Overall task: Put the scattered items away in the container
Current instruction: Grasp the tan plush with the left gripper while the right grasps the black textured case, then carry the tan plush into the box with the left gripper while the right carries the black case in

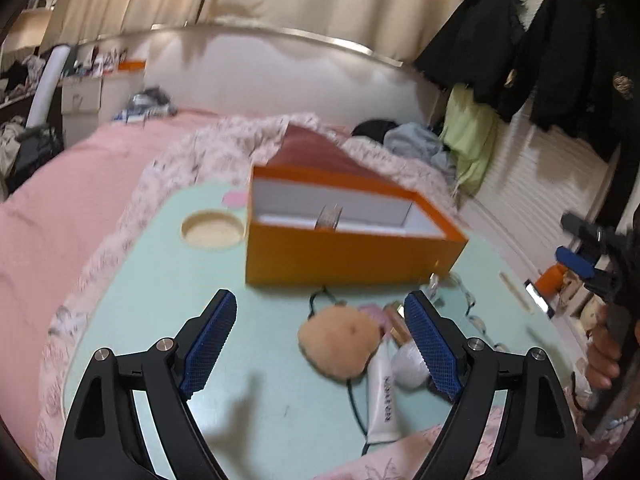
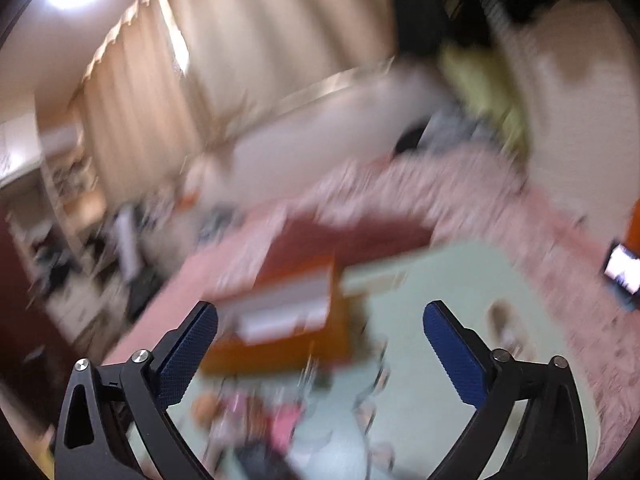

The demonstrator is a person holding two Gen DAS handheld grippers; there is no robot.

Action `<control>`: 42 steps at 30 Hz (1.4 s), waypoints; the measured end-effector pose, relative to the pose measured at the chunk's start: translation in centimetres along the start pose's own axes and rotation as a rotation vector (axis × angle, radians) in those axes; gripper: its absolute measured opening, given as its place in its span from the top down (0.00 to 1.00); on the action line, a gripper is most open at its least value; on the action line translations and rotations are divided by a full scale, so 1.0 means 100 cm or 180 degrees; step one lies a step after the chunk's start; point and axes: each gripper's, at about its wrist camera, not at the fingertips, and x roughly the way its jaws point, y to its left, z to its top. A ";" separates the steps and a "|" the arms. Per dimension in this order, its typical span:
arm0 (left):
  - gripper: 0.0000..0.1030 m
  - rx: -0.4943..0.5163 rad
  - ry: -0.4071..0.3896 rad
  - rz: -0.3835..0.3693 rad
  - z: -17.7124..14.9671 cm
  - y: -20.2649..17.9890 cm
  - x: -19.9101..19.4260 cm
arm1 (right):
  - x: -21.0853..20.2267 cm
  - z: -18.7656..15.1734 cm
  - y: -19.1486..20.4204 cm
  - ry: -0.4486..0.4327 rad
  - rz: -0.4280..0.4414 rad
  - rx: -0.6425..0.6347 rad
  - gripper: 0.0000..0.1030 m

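**Box on the lap table, both claws wide and empty**

Box (image 1: 352,248), orange outside and white inside, standing open toward the far side of the pale green lap table (image 1: 160,288); lid tilted up behind it, showing a dark red inner face; something small and clear upright inside, too blurred to name. Same box (image 2: 280,320) smeared by motion blur in the right wrist view, ahead and between the fingers.

Lap table resting on a pink flowered quilt (image 1: 120,216) across a pink bed; round cup hollow (image 1: 212,229) sunk into the table just left of the box.

Scattered items lying on the table in front of the box, all outside it: peach fluffy puff (image 1: 340,338) nearest the middle; white tube (image 1: 382,404) lying just beside the puff's right edge, pointing toward the camera; whitish rounded thing (image 1: 408,364) touching the tube; thin dark cord (image 1: 316,300) looping out from under the puff; clear beads (image 1: 478,320) strung along the right side.

Left claw (image 1: 320,308) spread wide above the table, nothing between its blue pads (image 1: 208,344); puff and tube seen in the gap but untouched.

Right claw (image 2: 320,316) likewise spread wide and empty, blue pads (image 2: 452,356) well apart; a blurred heap of pinkish items below it, not possible to tell apart.
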 end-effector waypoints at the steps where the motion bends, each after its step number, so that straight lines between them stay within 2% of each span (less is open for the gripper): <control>1: 0.17 0.0010 -0.0003 0.0040 -0.001 0.000 0.001 | 0.007 -0.007 0.009 0.0173 0.0002 -0.0159 0.20; 3: 0.17 0.0081 -0.0017 0.0148 -0.004 -0.005 0.003 | 0.022 -0.030 0.031 0.0471 -0.0089 -0.0591 0.27; 5: 0.17 0.0172 -0.0021 0.0187 -0.009 -0.010 0.004 | 0.038 -0.056 0.048 0.0736 -0.0023 -0.0895 0.44; 8: 0.17 0.0269 -0.0008 0.0236 -0.011 -0.017 0.008 | 0.049 -0.085 0.058 0.0990 0.0071 -0.1069 0.47; 12: 0.17 0.0240 0.0007 0.0207 -0.012 -0.015 0.011 | 0.045 -0.087 0.065 0.0934 0.0068 -0.1202 0.47; 15: 0.17 0.0179 0.0043 0.0189 -0.012 -0.012 0.014 | 0.055 -0.091 0.060 0.1094 0.0091 -0.1146 0.47; 21: 0.17 0.0123 0.0165 0.0035 -0.012 -0.009 0.026 | 0.056 -0.094 0.059 0.1152 0.0230 -0.1165 0.47; 25: 0.17 0.0182 0.0156 -0.0063 -0.007 -0.013 0.033 | 0.067 -0.106 0.067 0.1329 0.0123 -0.1343 0.46; 26: 0.19 0.0229 0.0178 -0.0066 -0.006 -0.016 0.035 | 0.070 -0.108 0.068 0.1389 0.0106 -0.1362 0.54; 27: 0.25 0.0284 0.0215 -0.0050 -0.006 -0.019 0.039 | 0.072 -0.110 0.068 0.1405 0.0076 -0.1372 0.58; 28: 0.29 0.0331 0.0258 -0.0036 -0.006 -0.022 0.043 | 0.073 -0.110 0.068 0.1387 0.0061 -0.1377 0.68; 29: 0.36 0.0376 0.0310 -0.0041 -0.006 -0.024 0.047 | 0.073 -0.110 0.067 0.1386 0.0069 -0.1363 0.73; 32: 0.38 0.0456 0.0411 -0.0034 -0.008 -0.029 0.054 | 0.072 -0.109 0.063 0.1373 0.0145 -0.1290 0.74; 34: 0.44 0.0478 0.0434 -0.0029 -0.008 -0.030 0.056 | 0.071 -0.109 0.061 0.1351 0.0183 -0.1245 0.74; 42: 0.50 0.0368 0.0455 -0.0091 -0.011 -0.022 0.058 | 0.068 -0.104 0.059 0.1290 0.0222 -0.1180 0.74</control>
